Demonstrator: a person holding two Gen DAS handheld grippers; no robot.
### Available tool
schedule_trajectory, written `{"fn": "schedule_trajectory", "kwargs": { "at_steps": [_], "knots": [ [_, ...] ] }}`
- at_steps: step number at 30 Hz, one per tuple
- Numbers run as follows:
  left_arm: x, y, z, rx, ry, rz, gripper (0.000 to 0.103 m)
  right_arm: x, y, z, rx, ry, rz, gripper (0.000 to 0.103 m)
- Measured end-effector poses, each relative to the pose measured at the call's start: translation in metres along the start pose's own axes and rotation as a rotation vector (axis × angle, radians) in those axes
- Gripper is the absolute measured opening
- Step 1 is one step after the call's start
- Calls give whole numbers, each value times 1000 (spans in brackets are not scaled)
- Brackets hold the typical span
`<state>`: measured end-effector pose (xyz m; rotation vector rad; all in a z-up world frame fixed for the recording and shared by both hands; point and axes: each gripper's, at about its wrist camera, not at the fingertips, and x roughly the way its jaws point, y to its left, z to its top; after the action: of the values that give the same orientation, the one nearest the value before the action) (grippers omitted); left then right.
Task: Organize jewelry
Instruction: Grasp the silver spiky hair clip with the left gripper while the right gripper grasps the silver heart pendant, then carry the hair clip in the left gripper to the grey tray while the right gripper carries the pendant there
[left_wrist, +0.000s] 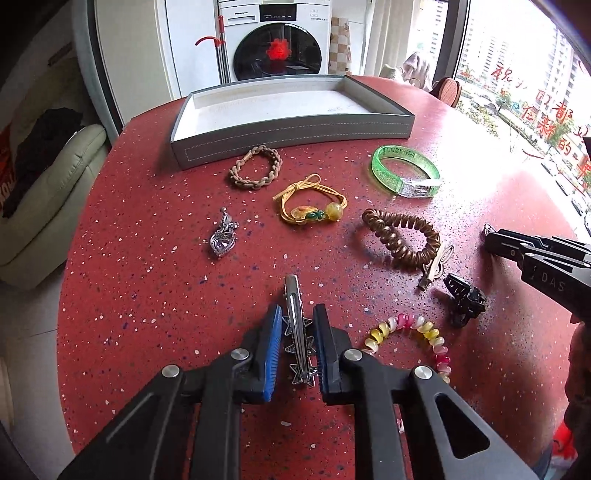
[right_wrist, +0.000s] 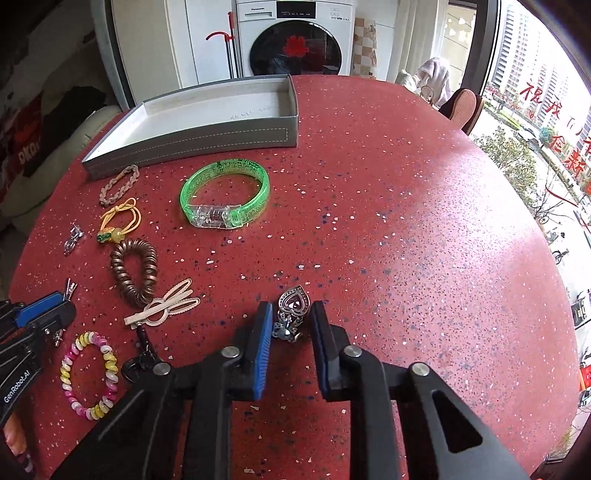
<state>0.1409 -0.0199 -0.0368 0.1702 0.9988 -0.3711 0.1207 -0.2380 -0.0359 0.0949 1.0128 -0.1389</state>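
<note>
**Jewelry pieces bracketed by both grippers, tray not yet loaded**

Jewelry is lying scattered over the red speckled counter (left_wrist: 147, 258), while the grey tray (left_wrist: 291, 138) at the far edge is showing only its bare pale floor. Sorting is therefore judged to be at its first pick-ups. The green bangle (right_wrist: 225, 194), the brown spiral hair tie (left_wrist: 402, 236) and the pastel bead bracelet (right_wrist: 90, 373) are waiting untouched near the middle. The left gripper (left_wrist: 295, 332) is straddling the silver star hair clip (left_wrist: 295, 325), its fingers spread and apparently not yet pinching the clip. The right gripper (right_wrist: 290, 325) is likewise straddling the purple heart pendant (right_wrist: 291, 310), fingers parted with gaps on both sides. Next, each pair of fingers needs closing squarely on its small piece before lifting toward the tray.
</note>
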Motion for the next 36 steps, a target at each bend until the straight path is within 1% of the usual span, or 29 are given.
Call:
{"fn": "schedule_trajectory", "kwargs": {
  "at_steps": [3, 7, 8, 9, 13, 15, 17, 20, 21, 22, 23, 24, 25, 27, 29, 30, 31, 32, 33, 36],
  "knots": [
    [-2, 7, 1, -33, 7, -44, 35, 0, -6, 1, 27, 1, 14, 18],
    [-9, 15, 7, -76, -2, -90, 35, -7, -17, 5, 72, -6, 71, 17],
    [-11, 16, 10, -82, -6, -100, 35, -9, -19, 7, 78, -15, 83, 13],
    [-14, 18, 14, -87, -11, -109, 35, -12, -21, 11, 83, -24, 98, 6],
    [-24, 24, 32, -91, -44, -124, 35, -21, -24, 29, 91, -55, 129, 6],
    [-26, 26, 38, -90, -56, -123, 29, -22, -25, 37, 86, -63, 132, 6],
    [-27, 28, 41, -92, -59, -128, 29, -19, -26, 40, 83, -47, 132, 6],
    [-23, 28, 42, -84, -48, -131, 29, -9, -24, 35, 67, 4, 178, 6],
    [-20, 27, 41, -82, -42, -132, 29, -5, -21, 32, 49, 14, 175, 11],
    [-19, 26, 40, -79, -39, -132, 29, -2, -18, 30, 28, 21, 164, 24],
    [-19, 25, 39, -77, -43, -133, 29, -4, -15, 27, 6, -6, 147, 36],
    [-19, 25, 39, -75, -44, -134, 29, -4, -11, 26, -17, -11, 122, 57],
    [-19, 25, 38, -75, -44, -134, 29, -2, -8, 26, -37, -14, 110, 59],
    [-19, 26, 38, -79, -43, -134, 29, 5, -2, 26, -67, 1, 85, 59],
    [-19, 29, 36, -86, -43, -138, 29, 13, 1, 26, -85, 20, 73, 55],
    [-19, 30, 36, -88, -44, -143, 29, 16, 2, 25, -86, 32, 73, 48],
    [-19, 30, 34, -89, -45, -147, 29, 16, 4, 24, -93, 21, 54, 38],
    [-20, 31, 34, -89, -47, -150, 29, 16, 6, 23, -106, 18, 50, 33],
    [-19, 31, 32, -88, -49, -152, 29, 15, 7, 23, -108, 19, 56, 16],
    [-20, 35, 31, -93, -47, -161, 29, 12, 6, 22, -98, 9, 52, 17]
  ]
}}
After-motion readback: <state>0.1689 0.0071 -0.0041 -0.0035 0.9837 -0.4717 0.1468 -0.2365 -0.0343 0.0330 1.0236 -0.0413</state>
